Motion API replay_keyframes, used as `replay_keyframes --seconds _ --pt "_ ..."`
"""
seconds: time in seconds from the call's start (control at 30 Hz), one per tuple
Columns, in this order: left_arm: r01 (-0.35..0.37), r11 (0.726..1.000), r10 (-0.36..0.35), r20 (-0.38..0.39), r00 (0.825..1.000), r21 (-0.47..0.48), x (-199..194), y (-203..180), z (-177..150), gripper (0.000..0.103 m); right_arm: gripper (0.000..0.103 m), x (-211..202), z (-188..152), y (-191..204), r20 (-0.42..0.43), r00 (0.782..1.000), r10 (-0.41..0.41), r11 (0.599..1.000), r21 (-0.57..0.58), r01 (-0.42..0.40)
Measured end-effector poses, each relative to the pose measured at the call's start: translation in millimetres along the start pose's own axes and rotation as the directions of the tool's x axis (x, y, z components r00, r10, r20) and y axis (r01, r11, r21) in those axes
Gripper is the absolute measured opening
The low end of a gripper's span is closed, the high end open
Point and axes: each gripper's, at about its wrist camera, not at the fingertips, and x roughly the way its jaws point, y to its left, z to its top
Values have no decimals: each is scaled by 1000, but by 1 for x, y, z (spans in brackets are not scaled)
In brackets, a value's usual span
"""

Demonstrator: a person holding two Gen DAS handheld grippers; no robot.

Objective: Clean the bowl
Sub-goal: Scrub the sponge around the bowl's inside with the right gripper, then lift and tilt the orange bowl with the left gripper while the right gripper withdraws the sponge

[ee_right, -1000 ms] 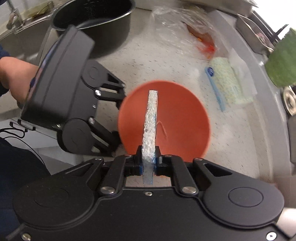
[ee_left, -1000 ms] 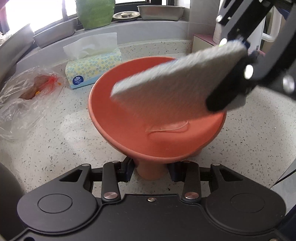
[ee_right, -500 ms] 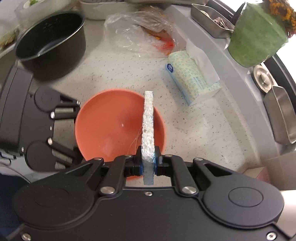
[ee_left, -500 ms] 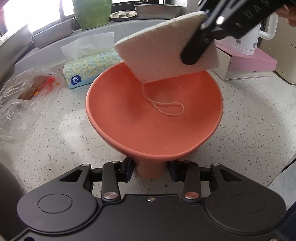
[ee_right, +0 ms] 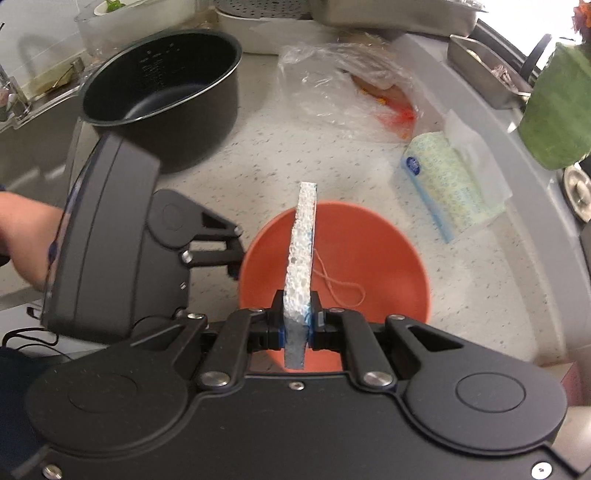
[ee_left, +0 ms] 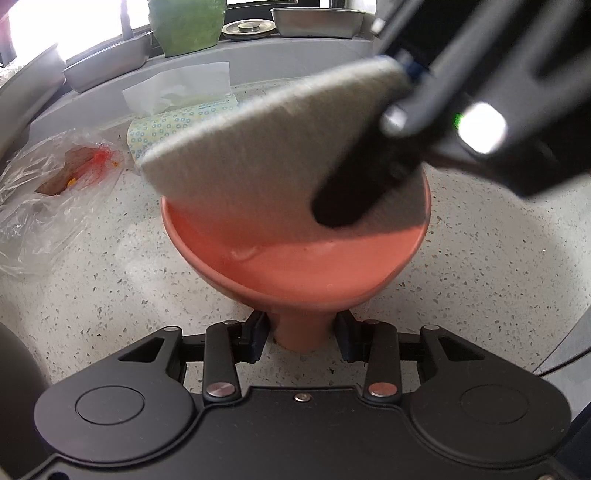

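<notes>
A salmon-red footed bowl (ee_left: pixel 314 269) stands on the speckled counter. My left gripper (ee_left: pixel 301 334) is shut on its foot, one finger on each side. My right gripper (ee_right: pixel 297 326) is shut on a flat white sponge (ee_right: pixel 301 251) with a blue layer, held edge-on over the left half of the bowl (ee_right: pixel 369 254). In the left wrist view the sponge (ee_left: pixel 266 162) slants down over the far part of the bowl and hides it. I cannot tell whether it touches the wall. A thin loop of string (ee_right: pixel 343 286) lies inside the bowl.
A tissue pack (ee_right: pixel 450 184) and a crumpled plastic bag (ee_right: pixel 347 85) lie behind the bowl. A black pot (ee_right: pixel 162 96) stands at the back left near a sink. A green pot (ee_left: pixel 186 26) and steel trays (ee_left: pixel 317 22) line the ledge. A person's forearm (ee_right: pixel 26 240) shows behind the left gripper.
The right gripper lifted the sponge up and back out of the bowl, then brought it down over the bowl again. The left gripper and the bowl kept still.
</notes>
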Motion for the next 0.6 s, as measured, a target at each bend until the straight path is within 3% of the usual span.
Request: replay_keyframes --seconds 0.17,0.33,0.6 --pt "-2 1000 2 0 1000 -6 0 0 0 38 11 -22 -16 -6 45 999 -29 998 58 26" --pt "-90 996 90 39 995 -20 -8 -3 -2 39 11 -61 -43 -35 129 988 -85 981 184 60" --pt "-169 985 170 82 982 -17 -34 -13 -6 47 12 -89 -102 -63 179 968 -178 917 386 97"
